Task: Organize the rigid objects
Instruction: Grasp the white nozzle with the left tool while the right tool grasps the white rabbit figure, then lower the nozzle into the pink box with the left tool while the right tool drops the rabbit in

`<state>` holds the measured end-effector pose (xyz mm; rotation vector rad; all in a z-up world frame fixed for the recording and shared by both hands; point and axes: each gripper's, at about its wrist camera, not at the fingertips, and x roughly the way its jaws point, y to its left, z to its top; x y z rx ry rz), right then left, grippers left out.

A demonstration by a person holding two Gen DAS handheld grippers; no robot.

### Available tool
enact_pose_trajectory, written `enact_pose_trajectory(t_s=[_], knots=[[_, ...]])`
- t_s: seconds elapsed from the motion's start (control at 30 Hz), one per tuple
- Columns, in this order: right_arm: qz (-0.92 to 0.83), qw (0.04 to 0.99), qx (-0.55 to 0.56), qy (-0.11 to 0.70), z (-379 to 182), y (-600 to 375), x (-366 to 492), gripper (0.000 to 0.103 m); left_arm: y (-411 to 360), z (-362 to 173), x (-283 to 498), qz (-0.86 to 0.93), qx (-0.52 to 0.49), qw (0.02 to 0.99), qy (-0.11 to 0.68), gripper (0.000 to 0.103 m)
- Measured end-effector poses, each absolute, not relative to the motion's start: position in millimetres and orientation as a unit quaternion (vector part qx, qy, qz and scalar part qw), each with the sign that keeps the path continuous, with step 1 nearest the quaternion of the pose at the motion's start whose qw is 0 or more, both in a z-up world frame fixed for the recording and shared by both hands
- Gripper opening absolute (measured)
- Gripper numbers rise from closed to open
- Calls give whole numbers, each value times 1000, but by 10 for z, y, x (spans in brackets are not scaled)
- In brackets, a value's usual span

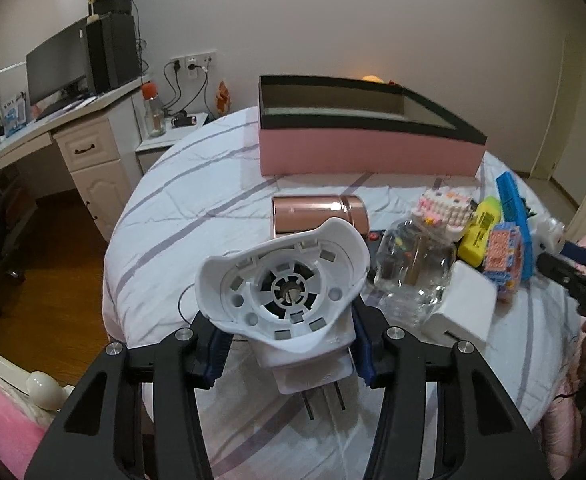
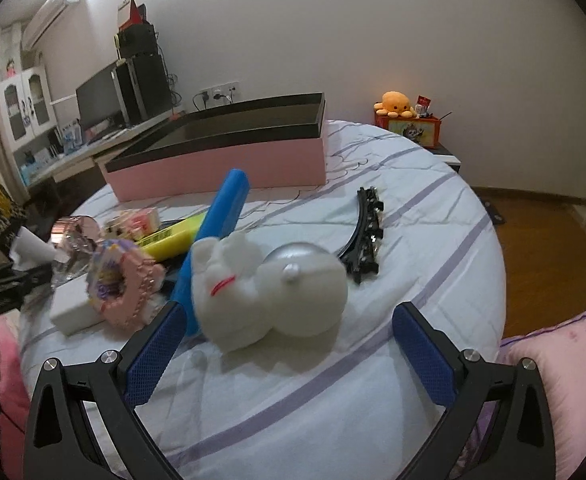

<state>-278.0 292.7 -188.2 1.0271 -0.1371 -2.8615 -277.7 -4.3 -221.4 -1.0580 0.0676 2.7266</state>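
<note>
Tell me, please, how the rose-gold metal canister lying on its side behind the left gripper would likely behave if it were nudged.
The rose-gold canister lies on its side on the bedsheet, so a nudge across its length would probably roll it. Its mirror-smooth wall looks stiff but likely slippery for the pads. The clear glass jar sits right beside it, so rolling could knock them together.

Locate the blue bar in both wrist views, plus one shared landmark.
Left wrist: blue bar at the right edge of the pile, running top to bottom.
Right wrist: blue bar centre-left, slanting up behind the white rabbit figure.
Shared landmark: pink box.
</note>
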Motion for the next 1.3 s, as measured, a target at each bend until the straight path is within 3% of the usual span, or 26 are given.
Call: enact_pose_trajectory(t_s=[0.13,0.2,0.6,0.97,1.3], knots=[[-937,53,341,-45,-1874,2927,-2864,95,-15,-2146,-2755,928,-354,111,30,51],[-935,65,345,-46,-1873,2932,-2897,72,11,-2110,-2747,928,-352,116,34,51],[-947,52,316,-18,-1521,2877,-2942,72,257,-1666,-2811,935,-317,156,34,51],[-953,111,282,0,-1012,2644,-3585,72,603,-1067,-3453,946,-265,177,61,51],[-938,122,323,-11,-1189,2599,-4526,72,798,-1279,-4452,929,-317,178,62,51]])
